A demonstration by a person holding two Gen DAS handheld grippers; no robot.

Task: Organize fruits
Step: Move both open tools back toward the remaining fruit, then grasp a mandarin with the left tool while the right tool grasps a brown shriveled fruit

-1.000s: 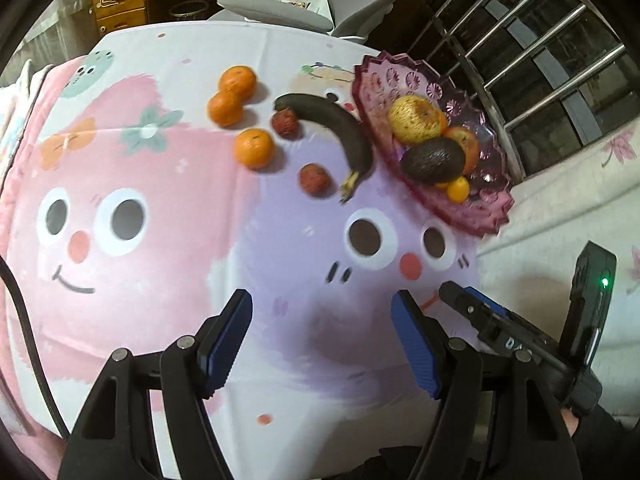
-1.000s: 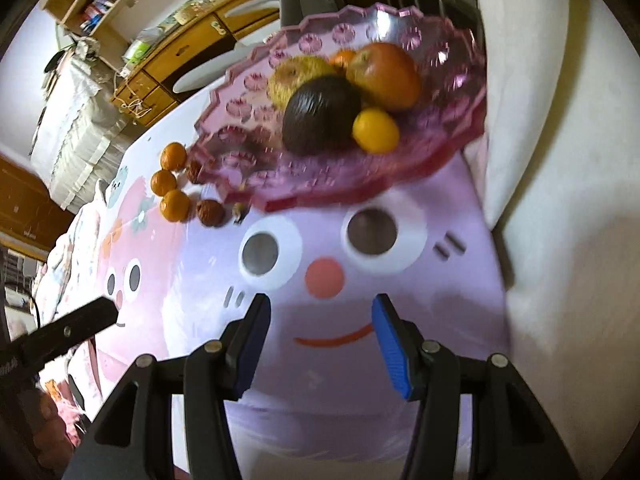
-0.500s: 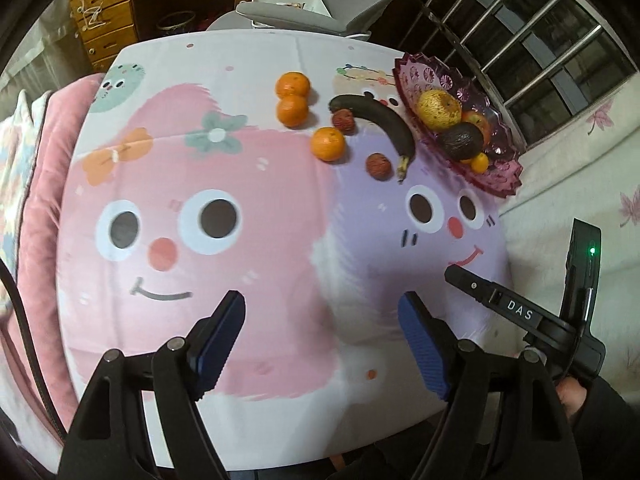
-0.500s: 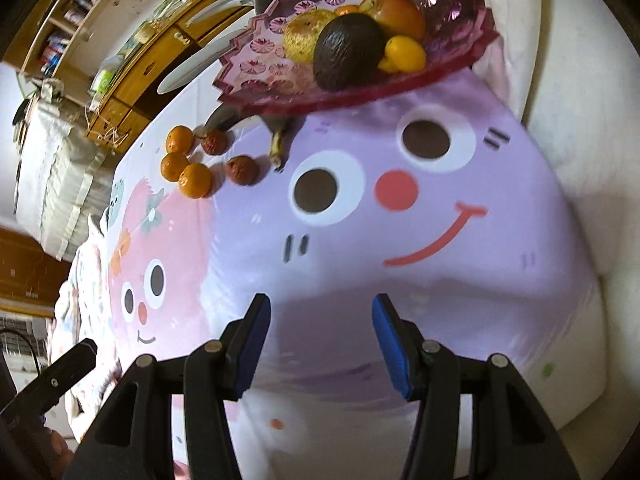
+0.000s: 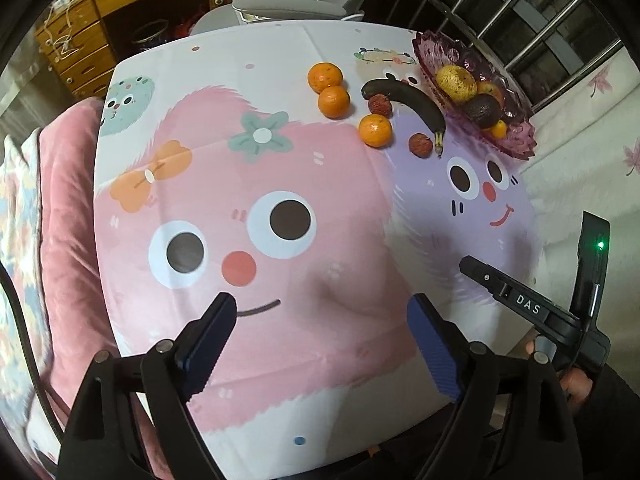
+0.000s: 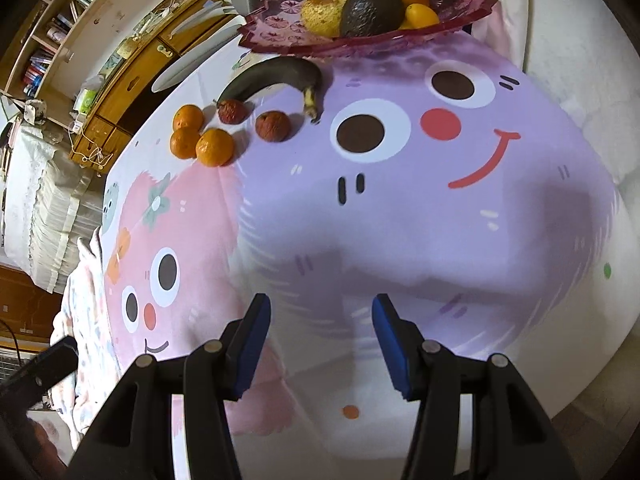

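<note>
A purple glass fruit bowl (image 5: 516,136) (image 6: 280,34) stands at the table's far right corner and holds an avocado (image 5: 483,110) (image 6: 372,9), a yellow pear (image 5: 455,81), an apple and a small orange fruit (image 6: 422,15). Beside it on the cloth lie a dark banana (image 5: 412,102) (image 6: 272,76), three oranges (image 5: 375,130) (image 6: 214,147) and two small red fruits (image 5: 421,145) (image 6: 273,125). My left gripper (image 5: 320,336) is open and empty above the near table edge. My right gripper (image 6: 320,336) is open and empty, also near the front edge.
A cartoon tablecloth (image 5: 280,184) covers the table. A pink cushion (image 5: 68,216) lies to the left. A grey chair (image 5: 288,4) and wooden drawers (image 5: 80,52) stand behind. Metal window bars (image 5: 520,20) and a white padded surface (image 5: 592,152) are at the right.
Both grippers have pulled back from the bowl toward the near table edge, so the fruits look smaller and farther. Both stay open and empty.
</note>
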